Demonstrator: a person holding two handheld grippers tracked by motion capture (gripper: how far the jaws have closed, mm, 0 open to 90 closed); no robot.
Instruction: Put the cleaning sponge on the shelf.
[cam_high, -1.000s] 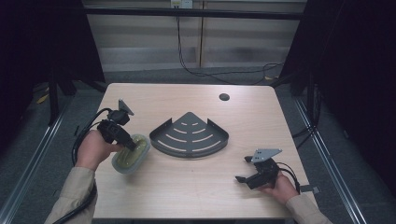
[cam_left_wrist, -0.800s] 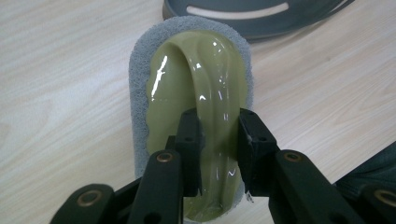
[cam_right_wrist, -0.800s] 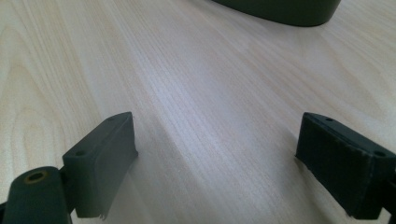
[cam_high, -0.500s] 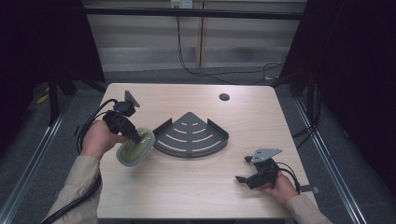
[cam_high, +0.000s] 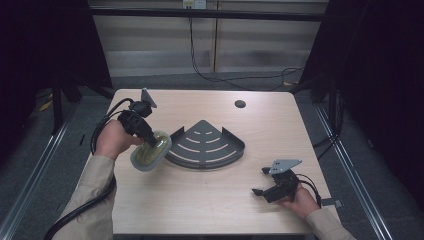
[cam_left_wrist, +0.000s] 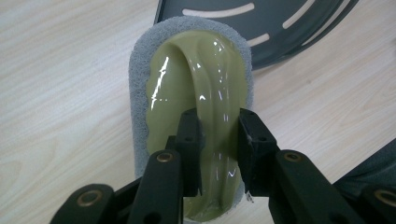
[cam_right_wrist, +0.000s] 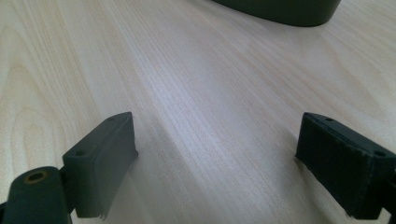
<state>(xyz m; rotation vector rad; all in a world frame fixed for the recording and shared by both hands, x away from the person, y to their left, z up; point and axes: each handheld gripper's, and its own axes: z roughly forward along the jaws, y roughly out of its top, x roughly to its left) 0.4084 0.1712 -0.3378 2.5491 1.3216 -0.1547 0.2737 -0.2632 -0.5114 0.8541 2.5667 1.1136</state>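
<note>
A scrubber (cam_high: 145, 157) with a glossy olive-green handle on a grey sponge pad hangs tilted just left of a dark grey fan-shaped slotted rack (cam_high: 206, 161). My left gripper (cam_high: 152, 142) is shut on its handle. In the left gripper view the jaws pinch the raised green ridge of the scrubber (cam_left_wrist: 205, 70), my left gripper (cam_left_wrist: 219, 135) is above the pad, and the rack (cam_left_wrist: 280, 28) lies just beyond. My right gripper (cam_high: 261, 181) rests open near the table's front right. In its own view my right gripper (cam_right_wrist: 215, 140) has bare wood between the jaws, with the rack (cam_right_wrist: 280, 11) farther ahead.
The light wooden table (cam_high: 210, 210) has a small round hole (cam_high: 240, 104) at the back right. Black cables trail from both grippers. Dark floor and metal rails surround the table on each side.
My left gripper has carried the scrubber away from the person and to the right, closer to the rack's left edge. The right gripper has stayed where it was.
</note>
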